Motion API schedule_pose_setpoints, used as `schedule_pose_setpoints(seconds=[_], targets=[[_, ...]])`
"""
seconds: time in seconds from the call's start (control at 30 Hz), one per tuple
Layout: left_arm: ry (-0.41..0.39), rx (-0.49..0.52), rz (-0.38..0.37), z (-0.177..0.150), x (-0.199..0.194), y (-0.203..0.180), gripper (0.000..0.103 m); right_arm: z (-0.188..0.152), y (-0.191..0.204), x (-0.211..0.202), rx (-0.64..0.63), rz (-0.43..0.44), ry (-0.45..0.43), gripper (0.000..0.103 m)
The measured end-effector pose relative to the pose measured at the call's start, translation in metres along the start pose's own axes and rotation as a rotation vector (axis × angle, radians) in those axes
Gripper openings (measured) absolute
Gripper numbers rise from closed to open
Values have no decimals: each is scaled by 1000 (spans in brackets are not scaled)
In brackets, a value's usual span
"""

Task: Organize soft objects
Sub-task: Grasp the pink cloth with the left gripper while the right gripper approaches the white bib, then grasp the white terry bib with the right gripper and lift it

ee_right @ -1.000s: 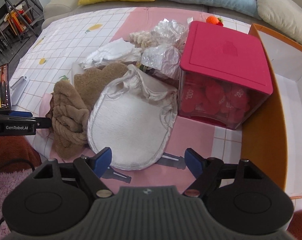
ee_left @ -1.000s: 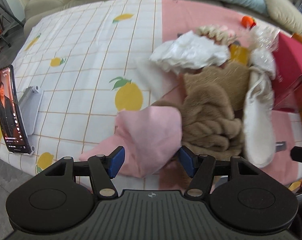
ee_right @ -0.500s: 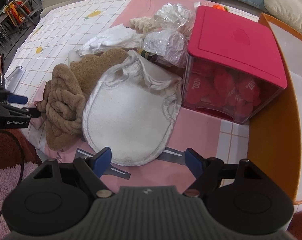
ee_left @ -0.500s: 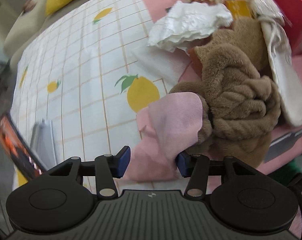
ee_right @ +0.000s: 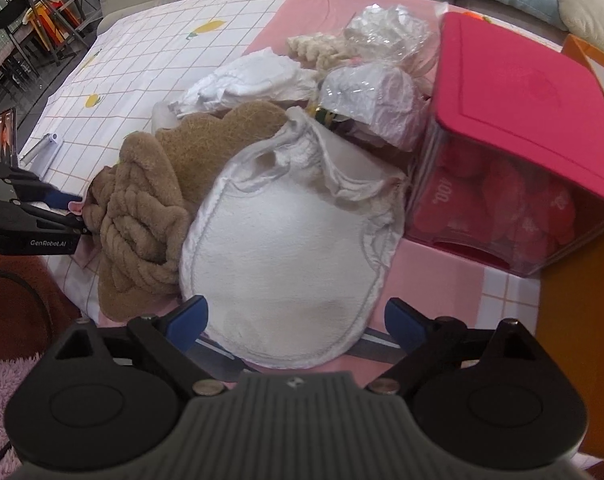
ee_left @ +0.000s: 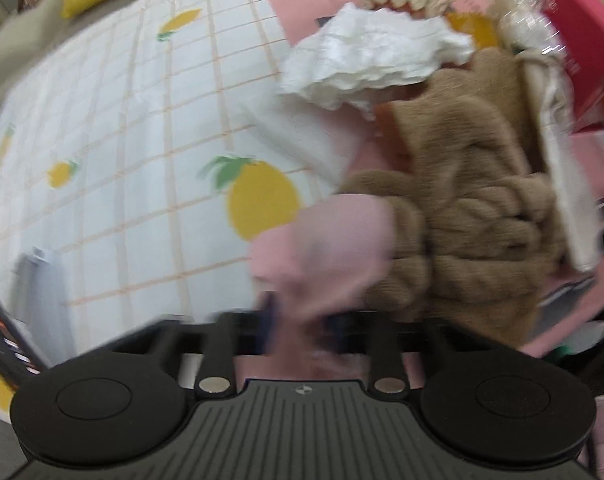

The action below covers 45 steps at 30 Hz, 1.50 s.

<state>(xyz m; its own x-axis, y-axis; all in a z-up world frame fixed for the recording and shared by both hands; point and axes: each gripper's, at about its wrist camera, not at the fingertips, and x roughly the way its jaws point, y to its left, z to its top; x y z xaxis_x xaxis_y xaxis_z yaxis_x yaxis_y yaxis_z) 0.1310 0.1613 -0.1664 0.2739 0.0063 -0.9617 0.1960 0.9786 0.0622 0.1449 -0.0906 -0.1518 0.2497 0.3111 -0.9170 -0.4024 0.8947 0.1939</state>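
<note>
Left gripper (ee_left: 298, 320) closing narrowly on pink cloth (ee_left: 322, 240) between its fingers, brown towel (ee_left: 474, 216) lying just right of it, right gripper (ee_right: 296, 320) gaping wide, white mitt (ee_right: 286, 248) lying directly ahead.

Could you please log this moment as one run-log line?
left claw: shut on pink cloth | right claw: open over white bib

My left gripper (ee_left: 298, 320) sits low at the near edge of the pile, its blue-padded fingers (ee_left: 268, 314) drawn close together and pinching a fold of soft pink cloth (ee_left: 322, 240), though motion blur smears the pads. My right gripper (ee_right: 296, 316) hovers level with its blue-tipped fingers (ee_right: 188, 316) spread wide, gripping nothing.
</note>
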Motion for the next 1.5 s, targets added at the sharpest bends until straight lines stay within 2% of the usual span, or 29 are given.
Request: schedule_pose_setpoints(seconds=[0.13,0.33,0.5,0.63,0.73,0.83,0.93,1.07,1.13,1.27,1.33,1.5], targets=[[-35,29,55,-2,-5,-14,3,-4,8,7,-33,16,22,96],[-144,-36,65,5,-51,-15,2,-4,12,21,-26,15,59,97],[-255,-72,39,16,-94,-24,1,6,5,33,34,29,61,100],[-313,-55,-8,21,-110,-46,1,13,1,46,64,12,61,101],[-321,-28,-41,20,-108,-67,1,17,2,49,61,-3,43,101],[-313,-11,-72,19,-101,-82,1,15,4,52,27,-50,44,93],[-301,-7,-91,15,-94,-92,1,2,16,52,-68,-116,19,88],[-291,-22,-115,10,-91,-97,1,-7,20,50,-92,-128,-27,84],[-288,-27,-120,8,-91,-98,1,-12,23,47,-97,-126,-39,71],[-290,-40,-127,4,-93,-101,1,-18,28,39,-146,-102,-65,29],[-292,-49,-128,3,-95,-101,1,-21,34,39,-157,-79,-66,15],[-328,-56,-121,-3,-107,-105,1,-29,36,22,-176,-79,-117,11]])
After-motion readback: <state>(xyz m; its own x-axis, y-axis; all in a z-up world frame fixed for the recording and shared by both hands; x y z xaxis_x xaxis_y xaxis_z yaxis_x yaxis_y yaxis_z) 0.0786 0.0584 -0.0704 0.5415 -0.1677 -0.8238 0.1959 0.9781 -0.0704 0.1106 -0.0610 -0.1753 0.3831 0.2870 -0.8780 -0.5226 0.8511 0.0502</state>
